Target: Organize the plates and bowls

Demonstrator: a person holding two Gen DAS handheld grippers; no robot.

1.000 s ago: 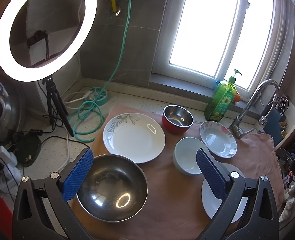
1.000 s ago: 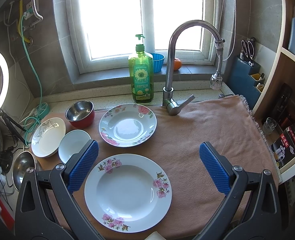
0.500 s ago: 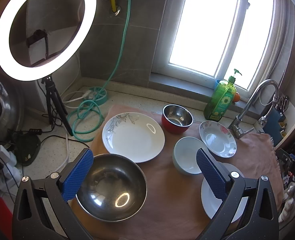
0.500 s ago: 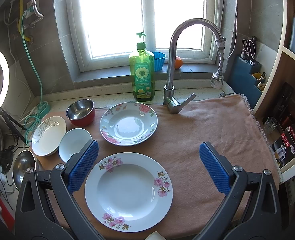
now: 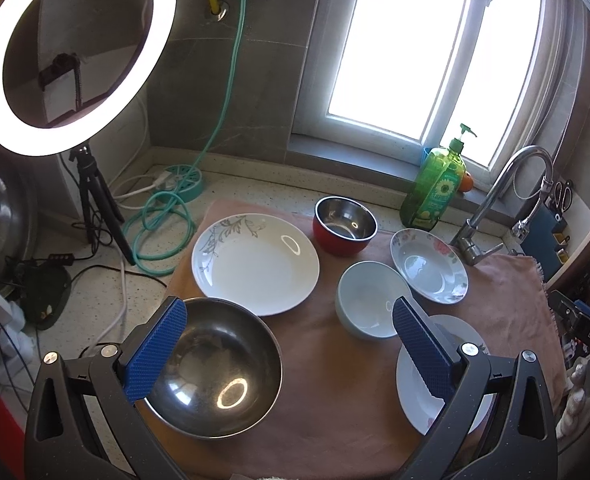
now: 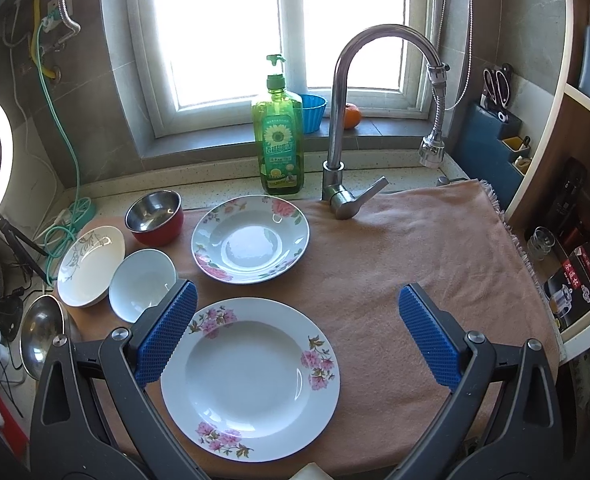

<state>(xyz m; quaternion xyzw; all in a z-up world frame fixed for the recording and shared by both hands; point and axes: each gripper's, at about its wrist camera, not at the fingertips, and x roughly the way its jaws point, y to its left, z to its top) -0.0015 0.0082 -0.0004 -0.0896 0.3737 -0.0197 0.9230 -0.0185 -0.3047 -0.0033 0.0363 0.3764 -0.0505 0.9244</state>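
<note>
On a pink cloth [image 6: 395, 264] lie a large pink-flowered plate [image 6: 251, 384], a smaller flowered plate [image 6: 251, 240], a pale blue bowl [image 6: 141, 290], a red bowl with a steel inside [image 6: 155, 216], a white plate with a grey leaf print [image 6: 89, 266] and a big steel bowl [image 5: 215, 368]. My left gripper [image 5: 287, 348] is open and empty, above the steel bowl and the pale blue bowl [image 5: 369, 300]. My right gripper [image 6: 295, 336] is open and empty, above the large flowered plate.
A tap [image 6: 343, 128] and a green soap bottle [image 6: 279, 140] stand at the back by the window. A ring light on a tripod [image 5: 67, 56], a green hose [image 5: 163, 224] and cables are on the left. Shelves [image 6: 575, 240] with boxes stand on the right.
Both grippers have drifted very slightly; the dishes have not moved and both grippers stay open.
</note>
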